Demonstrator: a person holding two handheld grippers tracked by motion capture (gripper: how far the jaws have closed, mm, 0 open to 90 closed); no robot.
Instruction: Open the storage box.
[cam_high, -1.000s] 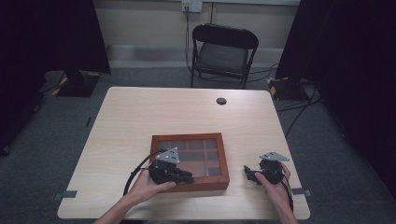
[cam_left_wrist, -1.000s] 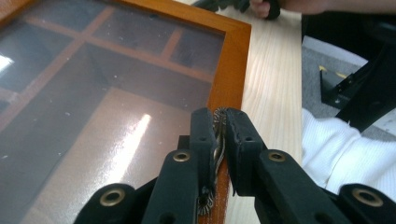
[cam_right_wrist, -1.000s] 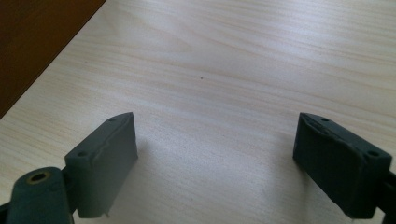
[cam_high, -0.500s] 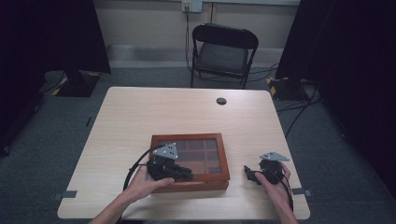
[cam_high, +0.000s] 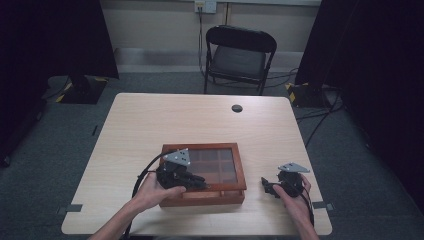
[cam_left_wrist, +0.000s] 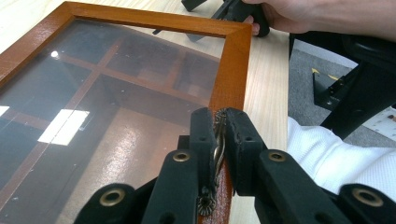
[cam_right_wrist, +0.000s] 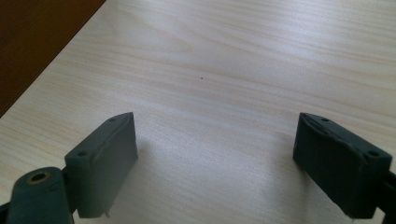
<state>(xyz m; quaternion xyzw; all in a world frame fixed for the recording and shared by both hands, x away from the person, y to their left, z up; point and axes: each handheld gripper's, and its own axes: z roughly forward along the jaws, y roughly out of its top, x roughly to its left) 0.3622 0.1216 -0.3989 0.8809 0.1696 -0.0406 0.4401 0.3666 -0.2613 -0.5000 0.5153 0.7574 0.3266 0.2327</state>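
- With the left gripper (cam_left_wrist: 219, 140) clamped on the brass latch (cam_left_wrist: 218, 135) at the box (cam_high: 202, 172) lid's front edge, lift straight and slow; pinch is thin.
- Box sits lower centre of the high view, long axis left-right, glass lid (cam_left_wrist: 93, 102) facing up.
- Right gripper (cam_right_wrist: 217, 158) jaws apart, over bare table (cam_right_wrist: 243, 56), lower right.

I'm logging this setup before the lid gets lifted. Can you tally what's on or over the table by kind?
Wooden box with glass lid: 1
Brass latch, pinched by the left gripper: 1
Grippers, with the right gripper open: 2
Black round table grommet: 1
Total: 5
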